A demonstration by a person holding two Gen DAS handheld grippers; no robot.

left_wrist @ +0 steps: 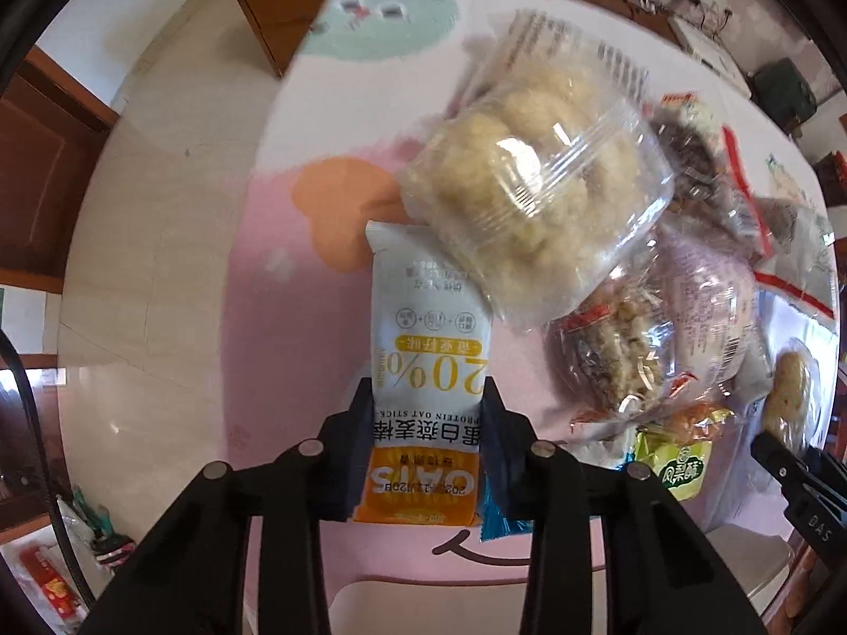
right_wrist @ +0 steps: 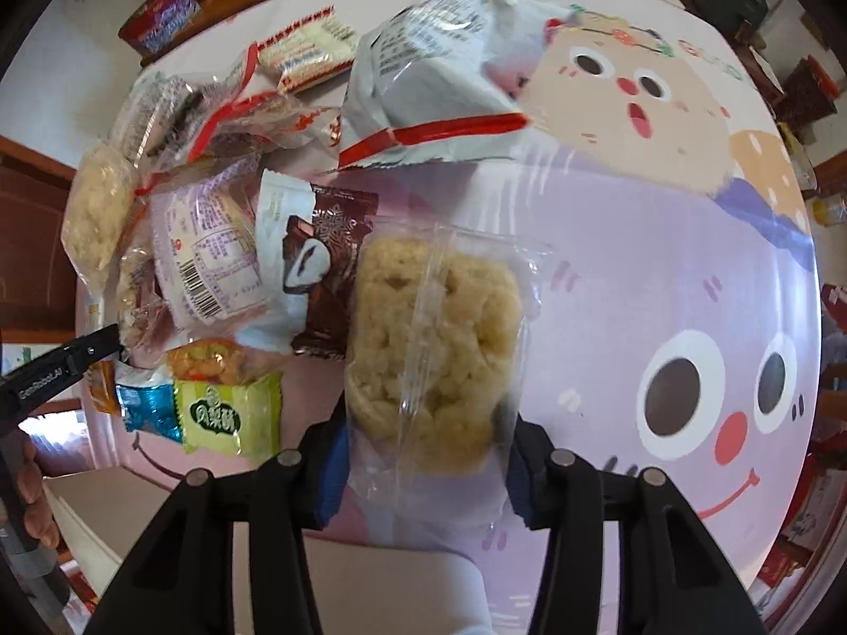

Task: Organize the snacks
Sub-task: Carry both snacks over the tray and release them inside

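A white and orange oat stick packet (left_wrist: 430, 349) lies lengthwise on the pink tablecloth (left_wrist: 296, 328). My left gripper (left_wrist: 429, 423) points down on it, pads pressed to both long sides. The packet's far end is tucked under a clear bag of puffed rice balls (left_wrist: 534, 185). In the right wrist view, a clear-wrapped pale rice cake (right_wrist: 434, 349) fills the gap between the fingers of my right gripper (right_wrist: 426, 476), whose blue pads touch the wrapper on each side. It lies just right of the snack pile.
The pile holds a brown chocolate packet (right_wrist: 328, 264), a barcoded pink packet (right_wrist: 206, 254), a green packet (right_wrist: 227, 418), a blue packet (right_wrist: 148, 413) and a white pouch with a red strip (right_wrist: 423, 90). The round table's edge (left_wrist: 249, 275) runs close on the left. A hand (right_wrist: 32, 497) shows at the left edge.
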